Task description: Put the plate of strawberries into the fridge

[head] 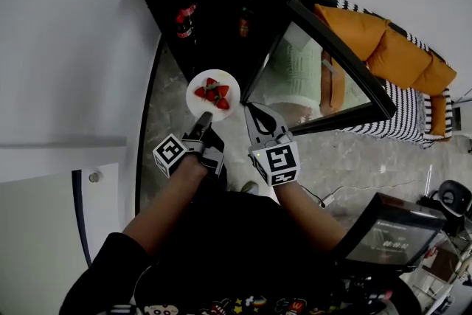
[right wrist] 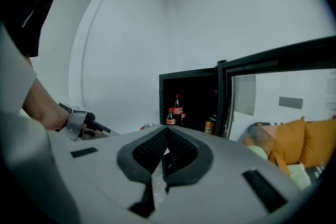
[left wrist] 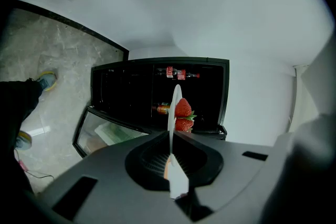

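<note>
My left gripper [left wrist: 171, 136] has its jaws pinched on the near rim of the white plate [left wrist: 176, 96], which in the left gripper view stands edge-on straight out from between them. The strawberries [left wrist: 182, 109] sit on the plate just past the jaw tips, a small red cluster near its middle in the head view. Beyond the plate, ahead of these jaws, the black fridge [left wrist: 119, 93] stands open, and the plate is in front of its opening, not yet inside as far as I can tell. Bottles with red labels [left wrist: 176, 73] stand deep in the fridge, above the line of the jaws in that view. The glass fridge door [head: 322, 79] is swung out, and my right gripper [right wrist: 167, 131] is close beside its near edge. The right jaws are pressed together at the tips with nothing between them. Ahead of them I see the same bottles and a can [right wrist: 211, 124] in the dark interior, with the door to their right. Orange cushions [head: 383, 46] lie further right, beyond the door.
</note>
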`<state>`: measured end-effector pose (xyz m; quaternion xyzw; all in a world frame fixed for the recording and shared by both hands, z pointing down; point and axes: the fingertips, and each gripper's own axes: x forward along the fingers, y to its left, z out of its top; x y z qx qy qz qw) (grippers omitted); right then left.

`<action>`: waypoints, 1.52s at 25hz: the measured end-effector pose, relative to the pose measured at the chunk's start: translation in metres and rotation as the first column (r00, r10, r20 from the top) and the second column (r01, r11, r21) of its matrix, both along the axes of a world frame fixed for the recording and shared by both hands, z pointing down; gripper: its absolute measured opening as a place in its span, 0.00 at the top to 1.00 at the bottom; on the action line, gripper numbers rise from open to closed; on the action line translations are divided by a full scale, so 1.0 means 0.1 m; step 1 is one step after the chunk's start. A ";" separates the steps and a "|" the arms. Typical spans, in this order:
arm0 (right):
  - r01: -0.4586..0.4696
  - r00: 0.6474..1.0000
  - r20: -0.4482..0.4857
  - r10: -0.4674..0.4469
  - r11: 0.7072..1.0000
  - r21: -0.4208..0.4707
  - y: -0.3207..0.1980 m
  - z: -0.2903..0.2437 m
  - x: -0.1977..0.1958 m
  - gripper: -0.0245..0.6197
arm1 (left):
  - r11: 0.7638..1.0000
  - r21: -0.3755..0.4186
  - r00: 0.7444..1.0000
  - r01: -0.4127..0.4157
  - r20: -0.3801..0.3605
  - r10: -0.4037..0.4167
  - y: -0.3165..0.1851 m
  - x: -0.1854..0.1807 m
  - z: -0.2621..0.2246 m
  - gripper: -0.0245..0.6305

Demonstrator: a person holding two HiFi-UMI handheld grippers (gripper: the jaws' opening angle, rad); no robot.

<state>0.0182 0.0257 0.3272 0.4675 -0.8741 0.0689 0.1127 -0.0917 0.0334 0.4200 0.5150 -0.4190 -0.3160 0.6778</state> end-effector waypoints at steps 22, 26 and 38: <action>-0.130 0.991 -0.028 0.128 0.989 -0.071 -1.23 0.37 -0.25 0.96 | 0.994 0.013 0.994 -0.106 -0.037 0.106 -1.29 -0.12 0.26 0.94; -0.094 0.996 -0.014 0.094 0.993 -0.073 -1.39 0.52 -0.22 0.96 | 0.999 0.021 0.998 -0.044 -0.048 0.045 -1.47 -0.04 0.43 0.94; -0.057 0.998 0.001 0.057 0.993 -0.099 -1.67 0.95 -0.19 0.96 | 1.000 -0.012 1.000 -0.006 0.012 0.006 -1.74 0.04 0.95 0.94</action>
